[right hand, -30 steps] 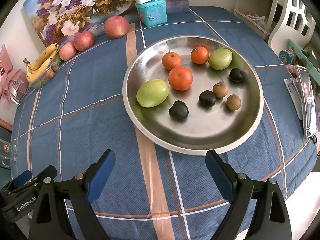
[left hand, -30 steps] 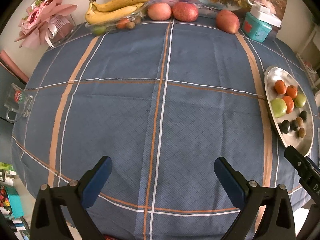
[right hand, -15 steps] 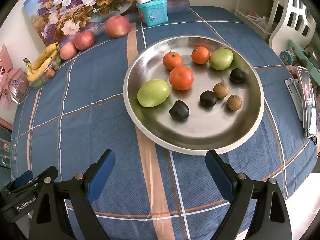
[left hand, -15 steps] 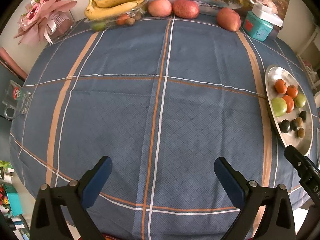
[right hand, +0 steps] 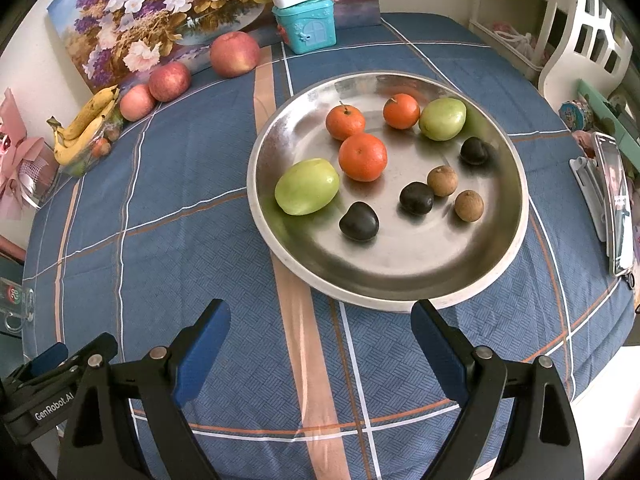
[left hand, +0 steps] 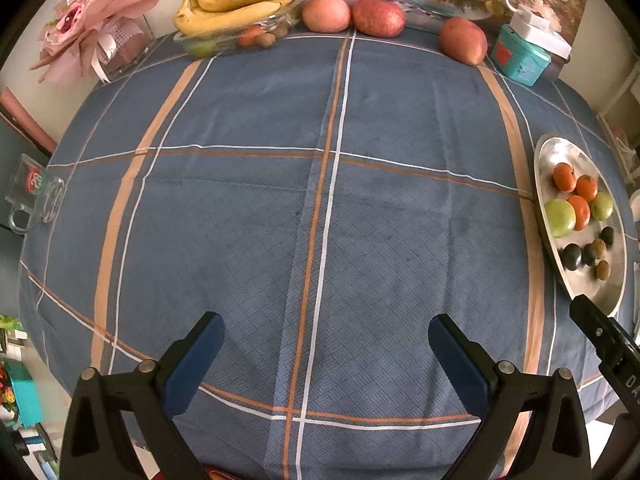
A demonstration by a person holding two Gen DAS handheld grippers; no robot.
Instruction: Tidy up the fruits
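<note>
Both claws, left (left hand: 326, 354) and right (right hand: 320, 338), are wide open and hold nothing. Fruit sits on the plate (right hand: 400, 296).

Plate (right hand: 516, 216): we see polished metal, glossy, reflecting the fruit.
Tablecloth (left hand: 248, 216): we see matt woven cloth over the tabletop.
Green fruit (right hand: 307, 187): smooth, shiny skin.
Gripper pads (right hand: 202, 354): matt blue, on black plastic arms.
</note>
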